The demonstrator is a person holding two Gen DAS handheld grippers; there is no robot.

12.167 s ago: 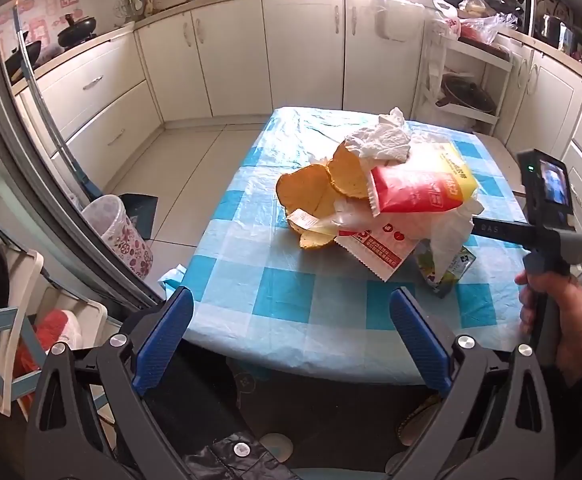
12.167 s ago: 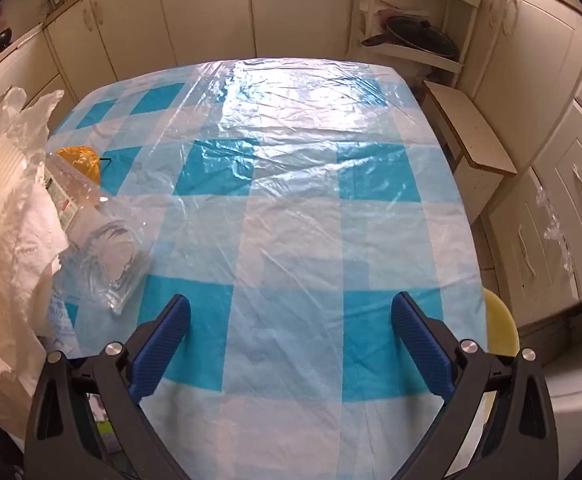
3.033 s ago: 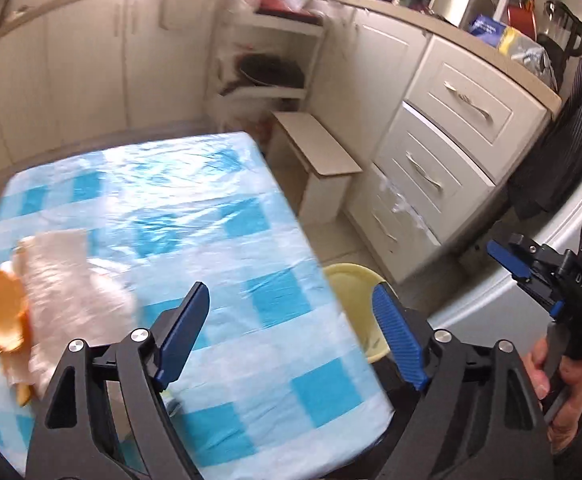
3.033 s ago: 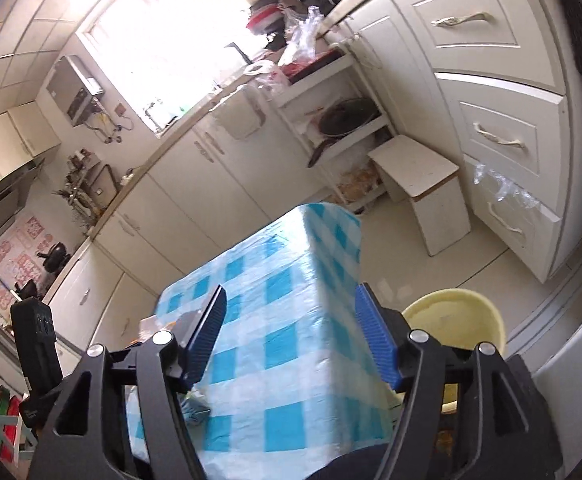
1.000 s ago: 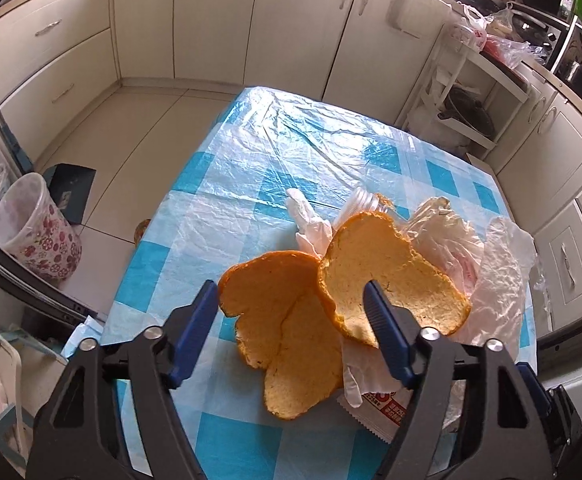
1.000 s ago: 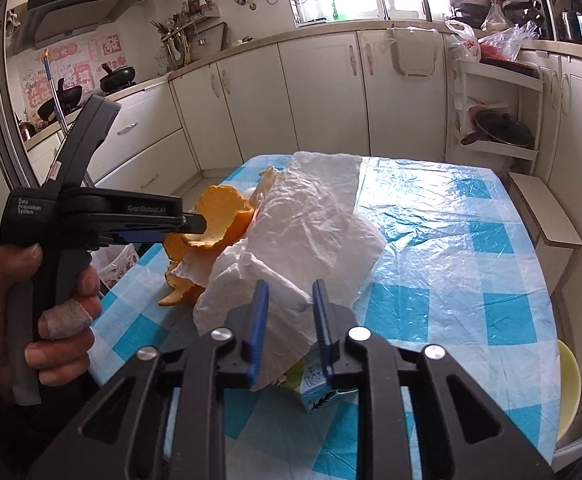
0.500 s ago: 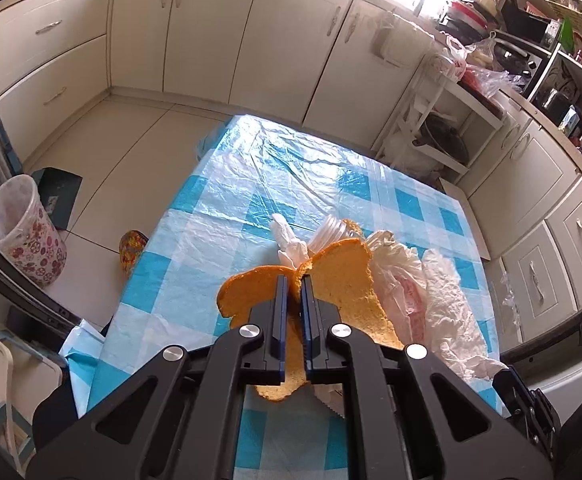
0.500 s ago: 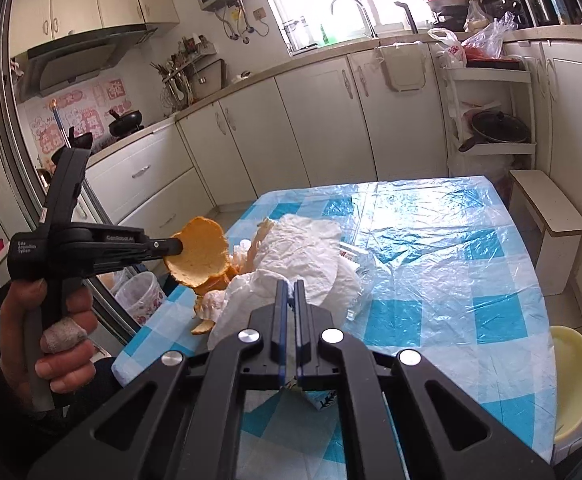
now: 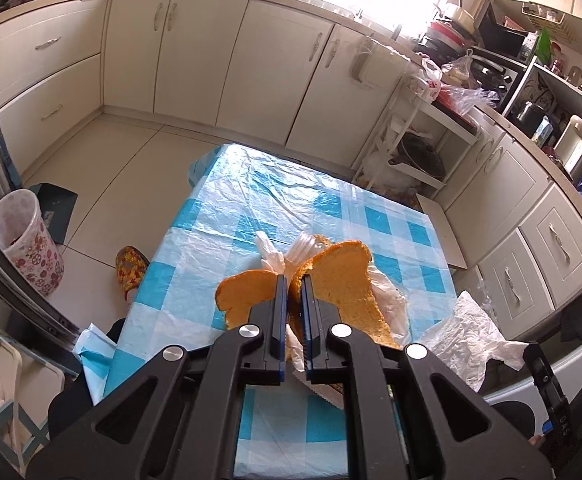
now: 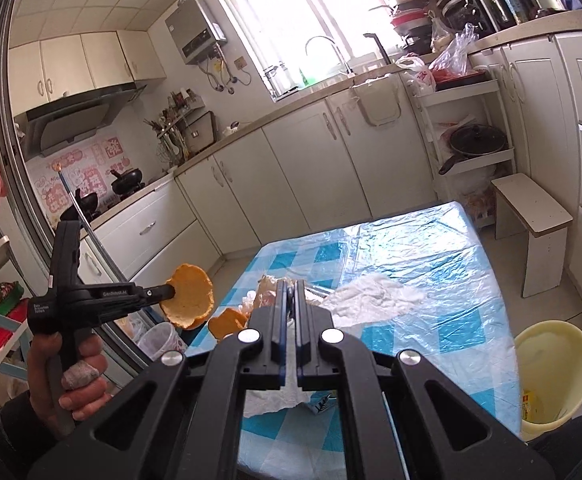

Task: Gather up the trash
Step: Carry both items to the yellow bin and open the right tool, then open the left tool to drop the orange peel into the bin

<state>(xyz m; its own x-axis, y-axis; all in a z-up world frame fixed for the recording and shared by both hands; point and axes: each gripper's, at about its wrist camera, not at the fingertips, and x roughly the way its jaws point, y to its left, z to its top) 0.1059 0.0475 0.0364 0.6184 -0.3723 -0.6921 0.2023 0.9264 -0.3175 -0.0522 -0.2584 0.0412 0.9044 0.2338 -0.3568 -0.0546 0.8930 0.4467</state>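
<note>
Left gripper (image 9: 294,280) clamped on orange peel (image 10: 189,295), lifted off table; right gripper (image 10: 290,286) pinches, apparently, white plastic bag (image 10: 371,300).

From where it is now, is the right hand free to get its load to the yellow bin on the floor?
Probably yes. The right tongs are shut on the white plastic bag, and the yellow bin stands open beside the table on that side, nothing visible between them.

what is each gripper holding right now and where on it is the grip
The left gripper is shut on the orange peel, pinched at its edge. The right gripper is shut on the white plastic bag, pinched at its near crumpled end.
</note>
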